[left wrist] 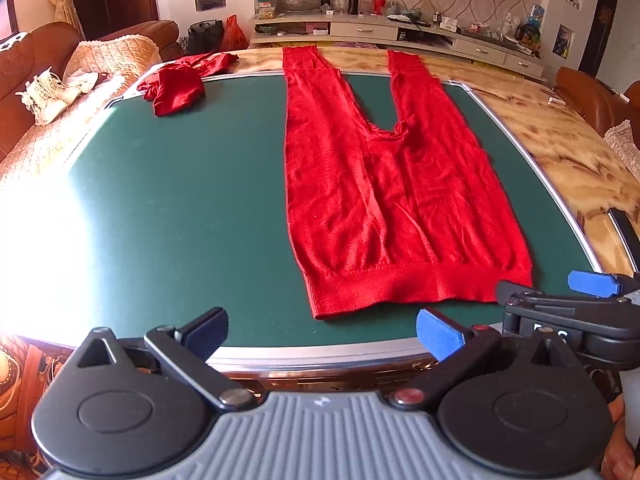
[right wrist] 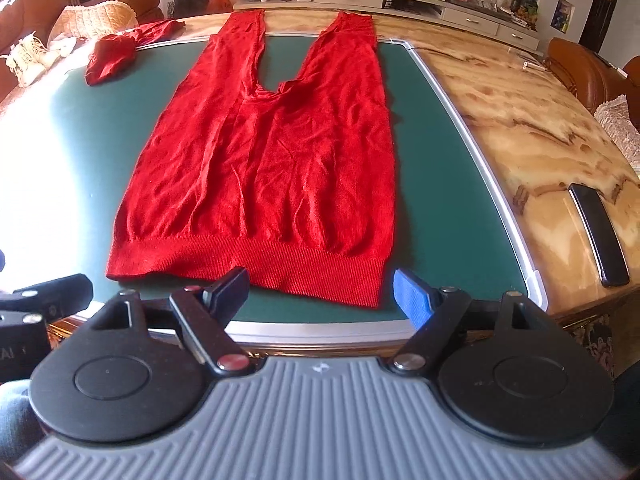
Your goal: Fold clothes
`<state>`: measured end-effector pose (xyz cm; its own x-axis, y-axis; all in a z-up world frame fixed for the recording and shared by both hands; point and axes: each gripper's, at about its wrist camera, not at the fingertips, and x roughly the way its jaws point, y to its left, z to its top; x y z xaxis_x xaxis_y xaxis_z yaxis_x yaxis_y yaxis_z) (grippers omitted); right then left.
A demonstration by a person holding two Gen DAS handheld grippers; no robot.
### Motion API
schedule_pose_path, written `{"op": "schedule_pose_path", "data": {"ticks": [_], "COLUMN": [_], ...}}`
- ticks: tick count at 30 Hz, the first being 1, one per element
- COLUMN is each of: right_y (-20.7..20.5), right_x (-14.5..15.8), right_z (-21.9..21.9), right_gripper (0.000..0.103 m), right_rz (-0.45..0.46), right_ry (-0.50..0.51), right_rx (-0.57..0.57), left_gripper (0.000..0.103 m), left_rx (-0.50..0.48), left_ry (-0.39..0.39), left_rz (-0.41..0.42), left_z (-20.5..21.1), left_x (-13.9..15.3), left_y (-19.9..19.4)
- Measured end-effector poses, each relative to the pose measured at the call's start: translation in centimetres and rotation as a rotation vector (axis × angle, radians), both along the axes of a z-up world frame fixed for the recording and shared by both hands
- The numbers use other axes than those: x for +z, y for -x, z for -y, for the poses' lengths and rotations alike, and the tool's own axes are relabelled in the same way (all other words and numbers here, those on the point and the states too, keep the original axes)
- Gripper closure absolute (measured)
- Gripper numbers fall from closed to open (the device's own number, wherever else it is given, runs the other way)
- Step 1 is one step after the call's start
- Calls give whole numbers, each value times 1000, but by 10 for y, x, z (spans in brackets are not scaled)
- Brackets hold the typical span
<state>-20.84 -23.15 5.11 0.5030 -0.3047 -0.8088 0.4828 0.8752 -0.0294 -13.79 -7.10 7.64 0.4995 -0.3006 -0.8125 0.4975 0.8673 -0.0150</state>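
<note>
A pair of red knit long johns lies spread flat on a green mat, its ribbed waistband toward the cameras and its two legs running off toward twelve o'clock, parted in a narrow V at the crotch. The fabric is fine and slightly shiny, with shallow creases down its length, and the leg ends reach past the mat's silver edge onto the marbled tabletop. A second red garment sits crumpled at about eleven o'clock on the mat's far corner, well apart from the long johns. A dark phone lies on the marble at three o'clock in the right wrist view. Beyond the table are brown leather sofas, a pair of white boots on a quilted throw, a low cabinet crowded with bottles and boxes, and patterned wallpaper. Strong sunlight washes out the mat at nine o'clock. The left gripper hovers over the near table edge with its jaws wide and empty, the waistband's left corner just beyond it at twelve o'clock. The right gripper is likewise spread wide with nothing gripped, the waistband's right half lying directly ahead between its fingers, not pinched.
</note>
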Motion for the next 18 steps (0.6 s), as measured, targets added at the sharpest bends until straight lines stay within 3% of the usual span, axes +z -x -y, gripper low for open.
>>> {"op": "schedule_pose_path", "data": {"ticks": [10,18], "right_y": [16,35], "right_x": [0,-1], "right_z": [11,18], "right_gripper": [16,16], "right_rz": [15,14], "right_ry": [-55,-67], "right_rx": [36,50], "left_gripper": [0,0], "left_rx": [51,81], "left_ry": [53,30], "left_rz": [-6,20], "left_z": [4,13], "left_x": [0,-1], "left_y": [25,46]}}
